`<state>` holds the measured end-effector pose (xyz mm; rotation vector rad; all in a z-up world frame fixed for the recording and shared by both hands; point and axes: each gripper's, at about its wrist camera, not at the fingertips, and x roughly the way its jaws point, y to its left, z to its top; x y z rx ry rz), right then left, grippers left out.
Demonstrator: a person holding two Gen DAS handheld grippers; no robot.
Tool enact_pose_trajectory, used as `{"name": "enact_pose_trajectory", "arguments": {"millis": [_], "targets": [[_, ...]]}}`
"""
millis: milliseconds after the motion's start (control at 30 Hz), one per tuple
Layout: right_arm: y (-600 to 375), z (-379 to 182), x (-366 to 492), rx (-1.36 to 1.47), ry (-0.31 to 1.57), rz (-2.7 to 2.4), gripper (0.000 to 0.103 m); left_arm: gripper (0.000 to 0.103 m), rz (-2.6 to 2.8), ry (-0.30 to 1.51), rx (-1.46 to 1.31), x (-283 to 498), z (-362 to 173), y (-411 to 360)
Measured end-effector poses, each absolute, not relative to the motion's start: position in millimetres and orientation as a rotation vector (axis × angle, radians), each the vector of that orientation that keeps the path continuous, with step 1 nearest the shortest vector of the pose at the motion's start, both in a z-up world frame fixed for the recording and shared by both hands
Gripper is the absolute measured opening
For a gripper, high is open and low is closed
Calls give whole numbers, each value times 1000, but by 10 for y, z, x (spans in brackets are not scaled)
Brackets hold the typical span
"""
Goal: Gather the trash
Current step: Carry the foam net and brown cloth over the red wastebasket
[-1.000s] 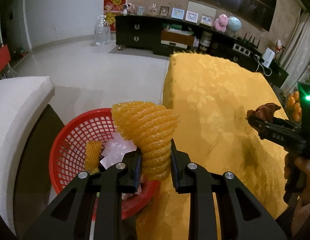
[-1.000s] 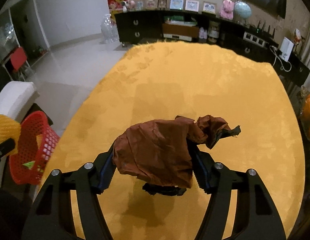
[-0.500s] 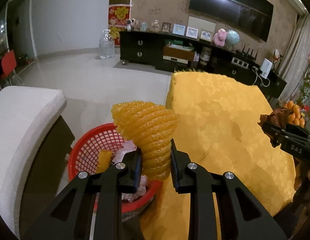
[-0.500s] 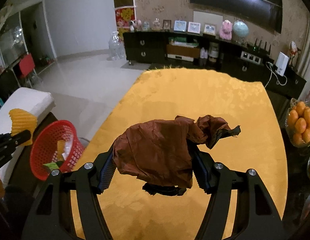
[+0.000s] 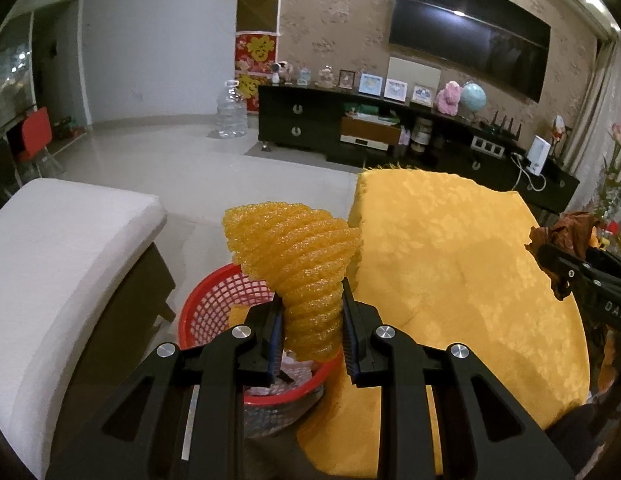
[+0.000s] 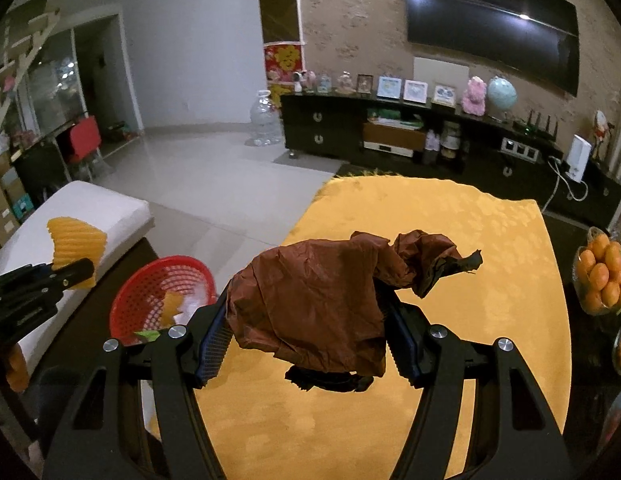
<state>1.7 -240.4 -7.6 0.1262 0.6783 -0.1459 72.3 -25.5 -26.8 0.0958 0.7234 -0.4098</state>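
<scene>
A worktop [image 6: 490,264] under a golden-yellow cloth fills most of both views, with a white cushioned seat [image 5: 62,248] off its left side. Between the two, low down, stands a red mesh basket [image 5: 214,300] holding bits of trash. The right gripper [image 6: 306,336] pinches a crumpled brown wrapper [image 6: 318,296] between its fingers, held above the cloth. The left gripper [image 5: 310,340] pinches an orange foam fruit net [image 5: 298,264] between its fingers, above the basket's near rim.
</scene>
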Motion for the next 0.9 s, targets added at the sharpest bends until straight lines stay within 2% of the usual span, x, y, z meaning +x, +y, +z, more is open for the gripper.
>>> {"name": "enact_pose_trajectory", "arguments": {"millis": [467,900], "targets": [[-1957,-106,260,85,709,-38,65,23,-337,751,61,755,-329,-3],[-1539,-300,821,78,775,84,65,23,-290,819,33,1045,-651,233]]}}
